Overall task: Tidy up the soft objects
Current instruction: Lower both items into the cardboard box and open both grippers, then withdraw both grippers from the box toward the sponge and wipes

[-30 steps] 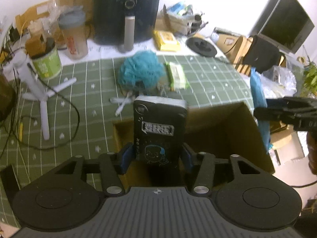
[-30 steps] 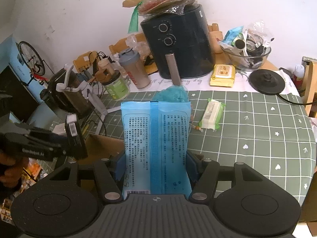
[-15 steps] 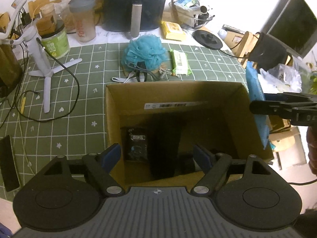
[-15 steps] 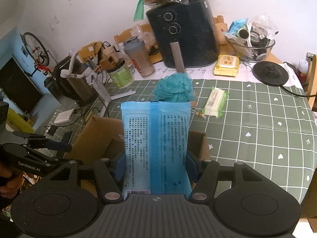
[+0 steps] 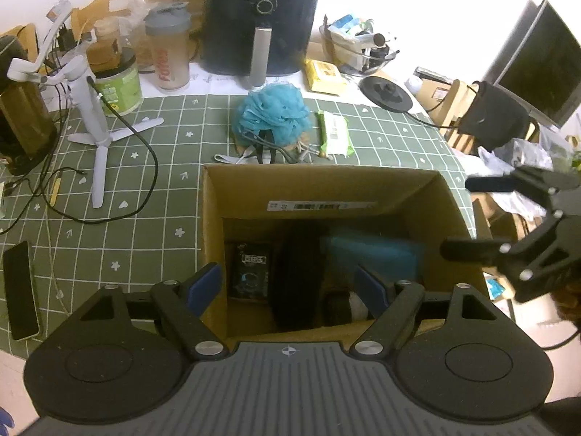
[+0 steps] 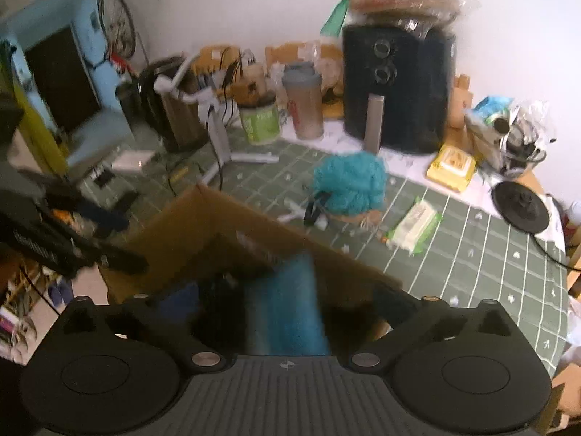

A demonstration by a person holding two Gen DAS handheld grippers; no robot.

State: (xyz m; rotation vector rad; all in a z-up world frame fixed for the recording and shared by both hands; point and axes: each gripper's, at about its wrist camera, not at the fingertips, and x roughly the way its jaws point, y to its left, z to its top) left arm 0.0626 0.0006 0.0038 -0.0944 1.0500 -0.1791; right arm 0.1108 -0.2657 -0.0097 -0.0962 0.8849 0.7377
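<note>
An open cardboard box point(image 5: 326, 189) point(image 6: 203, 210) stands on the green checked cloth. My left gripper point(image 5: 288, 285) hangs open over its near edge with nothing between the fingers. A black pack point(image 5: 250, 269) lies at the bottom left of the box. My right gripper point(image 6: 283, 301) point(image 5: 475, 218) is over the box's right side and its jaws are opening. The blue pack point(image 6: 283, 309) point(image 5: 370, 254) sits loose between them, blurred, down inside the box. A blue bath pouf point(image 5: 272, 116) point(image 6: 348, 181) and a green-edged wipes pack point(image 5: 334, 132) point(image 6: 414, 225) lie on the cloth beyond the box.
A black air fryer point(image 5: 261, 18), a shaker bottle point(image 5: 170, 54), a green tub point(image 5: 116, 87) and a yellow pack point(image 5: 325, 76) line the back. A white tripod point(image 5: 98, 134) with cables stands left. A phone point(image 5: 20, 290) lies at the near left edge.
The black pack left my left gripper and now lies in the box, and the left jaws widened. The right jaws spread and the blue pack dropped into the box as the right gripper rolled.
</note>
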